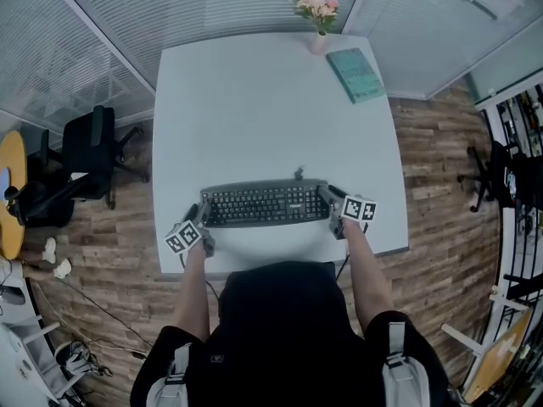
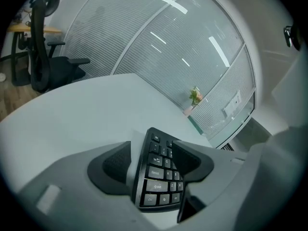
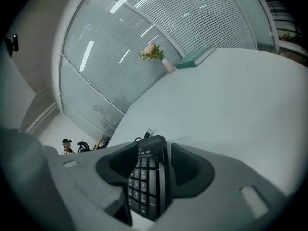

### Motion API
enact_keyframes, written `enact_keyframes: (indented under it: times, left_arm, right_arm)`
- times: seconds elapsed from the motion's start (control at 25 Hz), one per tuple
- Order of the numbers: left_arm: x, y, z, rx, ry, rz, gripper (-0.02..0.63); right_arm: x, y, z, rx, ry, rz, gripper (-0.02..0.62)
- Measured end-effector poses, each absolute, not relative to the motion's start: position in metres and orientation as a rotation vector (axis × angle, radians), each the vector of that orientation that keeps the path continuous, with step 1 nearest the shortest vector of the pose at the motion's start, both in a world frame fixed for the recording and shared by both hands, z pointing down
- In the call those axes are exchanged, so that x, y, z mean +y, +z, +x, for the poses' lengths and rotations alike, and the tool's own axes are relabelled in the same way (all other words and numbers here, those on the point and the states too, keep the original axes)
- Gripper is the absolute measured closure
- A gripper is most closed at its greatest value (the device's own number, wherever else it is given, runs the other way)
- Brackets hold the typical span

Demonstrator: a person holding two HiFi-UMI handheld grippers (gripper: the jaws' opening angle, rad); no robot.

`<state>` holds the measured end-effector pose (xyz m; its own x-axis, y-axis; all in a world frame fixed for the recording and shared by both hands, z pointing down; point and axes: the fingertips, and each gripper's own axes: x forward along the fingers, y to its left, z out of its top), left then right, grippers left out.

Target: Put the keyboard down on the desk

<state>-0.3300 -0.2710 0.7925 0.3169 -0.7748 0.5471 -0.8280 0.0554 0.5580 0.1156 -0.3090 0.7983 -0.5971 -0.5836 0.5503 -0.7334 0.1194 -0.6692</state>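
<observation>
A black keyboard [image 1: 265, 203] lies flat on the white desk [image 1: 254, 100], close to its near edge. My left gripper [image 1: 201, 219] straddles the keyboard's left end and my right gripper [image 1: 329, 200] its right end. In the left gripper view the left-end keys [image 2: 159, 177] sit between the jaws of the left gripper [image 2: 151, 162], with a strip of desk showing beside one pad. The right gripper view has the number-pad end [image 3: 147, 177] standing edge-on inside the right gripper [image 3: 153, 165], whose pads stand off it on both sides. Both grippers are open.
A small vase of pink flowers [image 1: 317, 11] and a teal book [image 1: 356, 75] sit at the desk's far right. A short cable end [image 1: 299, 174] sticks out behind the keyboard. A black office chair [image 1: 93, 151] stands on the wood floor at left.
</observation>
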Motion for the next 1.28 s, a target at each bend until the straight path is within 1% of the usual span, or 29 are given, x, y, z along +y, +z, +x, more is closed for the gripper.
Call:
enact_keyframes:
  times: [0.16, 0.24, 0.28, 0.44, 0.48, 0.56, 0.64, 0.72, 0.8, 1.0, 1.28]
  left_arm:
    - [-0.266, 0.777, -0.331, -1.456, 0.041, 1.767, 0.354]
    - [-0.261, 0.772, -0.329, -1.452, 0.070, 1.808, 0.356]
    - [-0.258, 0.770, -0.328, -1.452, 0.096, 1.829, 0.356]
    - [-0.244, 0.757, -0.318, -1.458, 0.200, 1.935, 0.357]
    - [-0.239, 0.753, -0.315, -1.459, 0.213, 1.971, 0.372]
    - [-0.231, 0.745, -0.307, -1.442, 0.235, 2.043, 0.448]
    - [-0.224, 0.741, -0.298, -1.410, 0.264, 2.099, 0.521]
    - [-0.215, 0.741, -0.287, -1.364, 0.299, 2.127, 0.571]
    - [-0.206, 0.746, -0.275, -1.304, 0.338, 2.133, 0.593]
    - [-0.183, 0.755, -0.250, -1.206, 0.381, 2.142, 0.595]
    - [-0.163, 0.733, -0.221, -1.174, 0.395, 2.174, 0.595]
  right_arm:
    - [-0.297, 0.789, 0.127, -2.251, 1.413, 1.344, 0.382]
    - [-0.290, 0.779, 0.128, -2.280, 1.335, 1.317, 0.428]
    - [-0.286, 0.774, 0.128, -2.292, 1.303, 1.304, 0.434]
    - [-0.267, 0.764, 0.126, -2.311, 1.157, 1.248, 0.513]
    - [-0.260, 0.762, 0.123, -2.315, 1.115, 1.223, 0.533]
    - [-0.249, 0.759, 0.114, -2.329, 1.033, 1.164, 0.572]
    - [-0.240, 0.756, 0.105, -2.349, 0.957, 1.100, 0.592]
    - [-0.232, 0.754, 0.096, -2.359, 0.894, 1.033, 0.592]
    - [-0.224, 0.754, 0.089, -2.356, 0.849, 0.974, 0.592]
    - [-0.206, 0.754, 0.080, -2.359, 0.798, 0.902, 0.594]
    - [-0.185, 0.741, 0.092, -2.381, 0.800, 0.891, 0.594]
